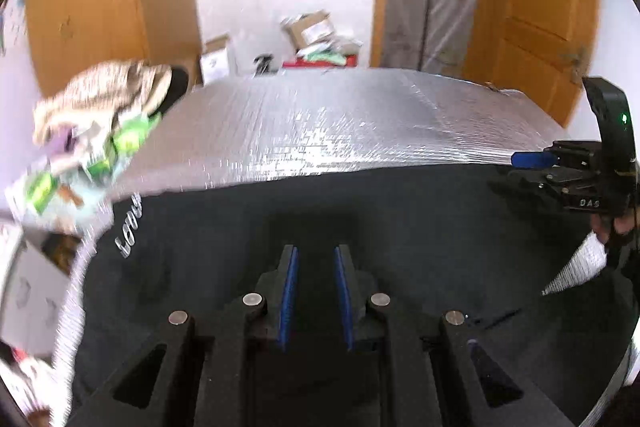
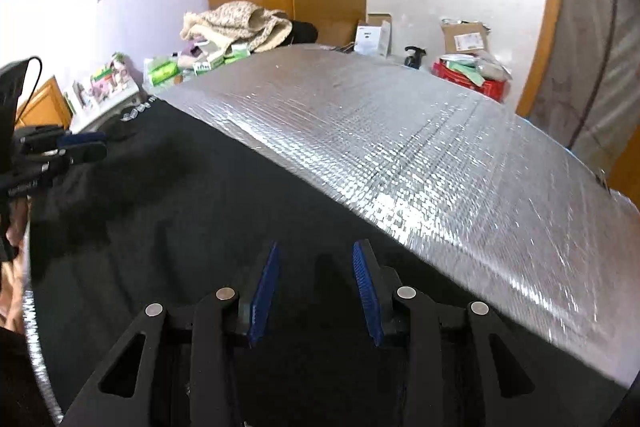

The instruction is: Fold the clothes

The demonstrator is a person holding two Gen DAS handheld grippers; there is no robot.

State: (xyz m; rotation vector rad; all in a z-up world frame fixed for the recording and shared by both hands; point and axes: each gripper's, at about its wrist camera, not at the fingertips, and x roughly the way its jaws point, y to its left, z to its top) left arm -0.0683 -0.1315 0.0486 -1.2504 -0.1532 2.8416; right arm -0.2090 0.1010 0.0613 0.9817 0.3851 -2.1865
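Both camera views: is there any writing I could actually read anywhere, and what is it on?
"DAS": white letters on the body of the right gripper, cut off at the frame edge, so perhaps part of a longer word.
White lettering on the black garment, near its far left edge: blurred, unreadable.
Cardboard box label: too small.
White box print: too small.
Green packets: too small.

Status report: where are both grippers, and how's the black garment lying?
Left gripper open, right gripper open, both over the black garment. Garment spread flat on silver mat, ungrasped. Nothing in the way.
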